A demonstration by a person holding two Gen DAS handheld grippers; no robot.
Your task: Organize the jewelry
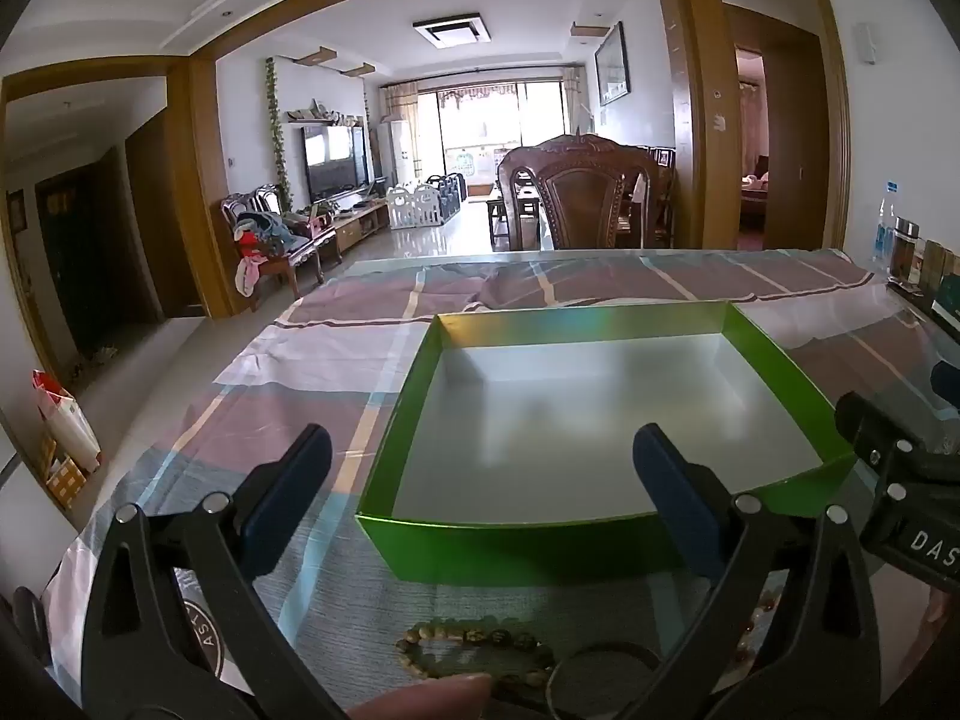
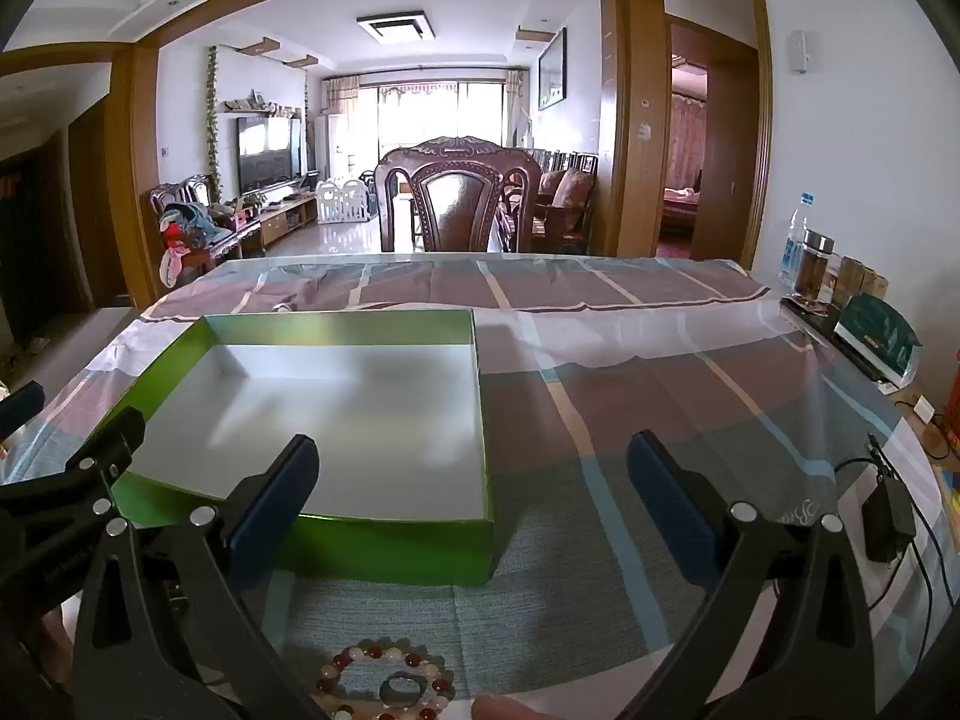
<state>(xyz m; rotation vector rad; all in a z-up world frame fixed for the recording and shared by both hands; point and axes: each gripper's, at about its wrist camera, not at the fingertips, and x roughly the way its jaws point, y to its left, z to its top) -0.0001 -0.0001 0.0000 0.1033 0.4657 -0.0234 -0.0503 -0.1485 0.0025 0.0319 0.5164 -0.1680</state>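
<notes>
Tongs status, left to right. Left gripper (image 1: 480, 504): jaws spread wide, nothing between the blue pads (image 1: 288, 498). Olive-brown bead bracelet (image 1: 474, 654) lies on the plaid tablecloth (image 1: 336, 324) below and between its fingers, close to the camera, not touched by either pad. Thin dark ring (image 1: 606, 669) sits just right of that bracelet, partly behind the right finger. Green box (image 1: 510, 552) is straight ahead of the left tongs, open side up, pale floor bare.

Right gripper (image 2: 474, 501): also wide open, holding nothing. Red-and-white bead bracelet (image 2: 384, 681) lies on the cloth low between its fingers, with a small dark ring (image 2: 403, 689) inside the loop. Box is ahead and left of the right tongs, its near right corner between the fingers. Black adapter with cable (image 2: 888, 519) is off to the right of the right finger.
</notes>
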